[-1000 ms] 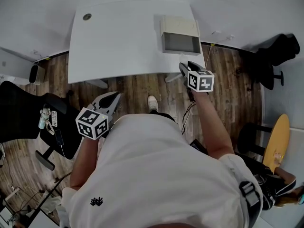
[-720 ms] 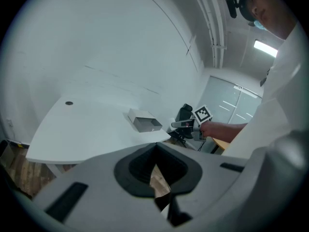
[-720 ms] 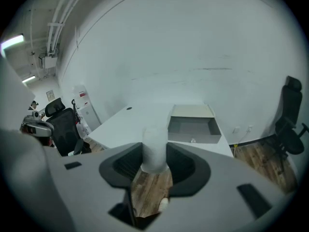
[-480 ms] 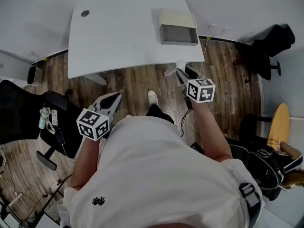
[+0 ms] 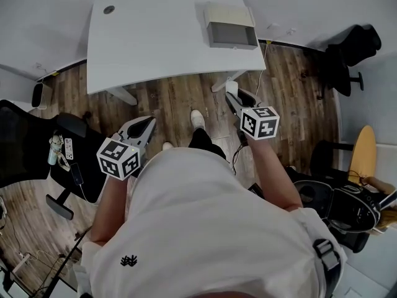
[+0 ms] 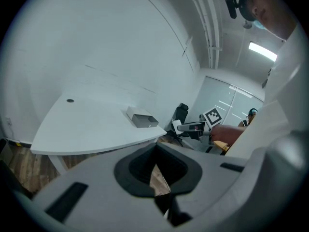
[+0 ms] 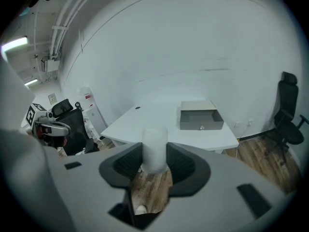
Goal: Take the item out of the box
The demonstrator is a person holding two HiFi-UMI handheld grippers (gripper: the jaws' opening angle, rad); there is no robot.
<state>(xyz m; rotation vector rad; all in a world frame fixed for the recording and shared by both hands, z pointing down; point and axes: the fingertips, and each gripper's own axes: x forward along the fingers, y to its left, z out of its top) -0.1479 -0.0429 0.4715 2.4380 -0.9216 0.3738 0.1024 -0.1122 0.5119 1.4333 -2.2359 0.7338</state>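
White frosted cylinder [image 7: 154,149] is sitting clamped in the right hand-held gripper [image 5: 232,98]; the left hand-held gripper [image 5: 147,123] is hanging closed and empty.

Fig. My own rig and clothing, seen from above.

(a) My left gripper [image 5: 147,125]: pale grey shell with a cube [image 5: 118,158] of black-and-white square markers at its rear.
(b) My right gripper [image 5: 236,98]: the same grey shell and marker cube [image 5: 259,121]. Its inner pads [image 7: 183,167] are black, set in a broad grey housing with dark rectangular slots.
(c) I wear a white shirt [image 5: 205,222] with short sleeves and a small black emblem [image 5: 126,262].
(d) A grey strap with a dark buckle [image 5: 322,253] crosses my right shoulder.
(e) Dark trousers [image 5: 201,143] and a white shoe [image 5: 197,118].
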